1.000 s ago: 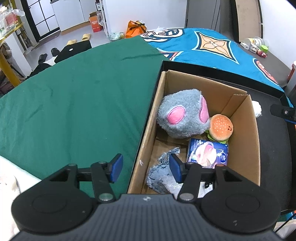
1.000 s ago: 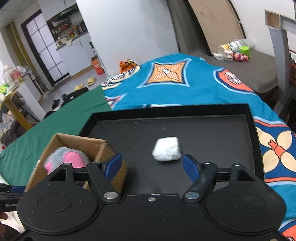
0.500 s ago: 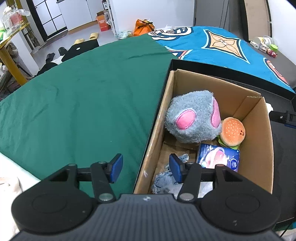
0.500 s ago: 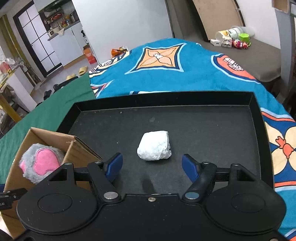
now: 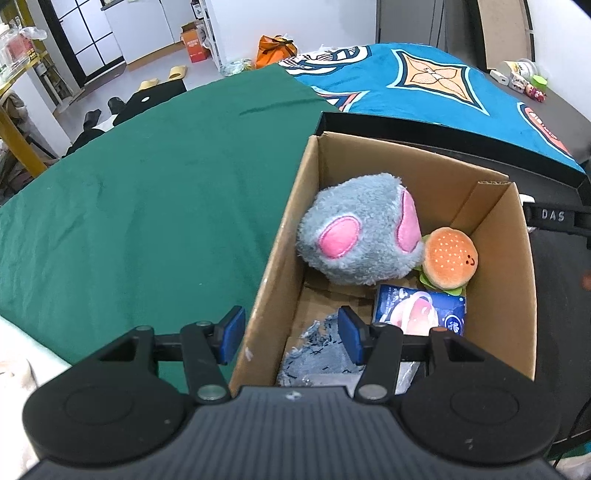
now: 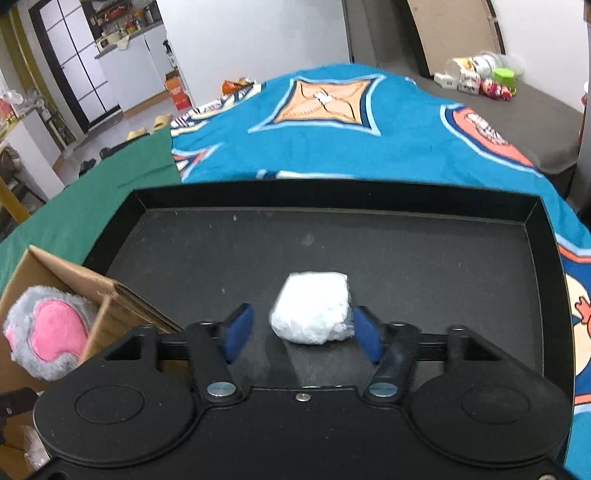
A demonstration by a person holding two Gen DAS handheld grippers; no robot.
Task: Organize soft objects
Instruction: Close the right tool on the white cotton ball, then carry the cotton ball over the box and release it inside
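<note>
White walls and a pale tiled floor are seen; a dark-framed glass door is placed at left.

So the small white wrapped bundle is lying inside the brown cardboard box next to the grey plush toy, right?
Not quite. The small white wrapped bundle lies on the black tray, outside the brown cardboard box; the right wrist view shows it. The grey plush toy is in the box.

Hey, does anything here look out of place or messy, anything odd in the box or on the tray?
One thing stands apart: the white wrapped bundle lies alone on the black tray, outside the cardboard box that holds the grey plush, burger plush and frayed denim scrap. The right gripper, jaws just closing, brackets it.
</note>
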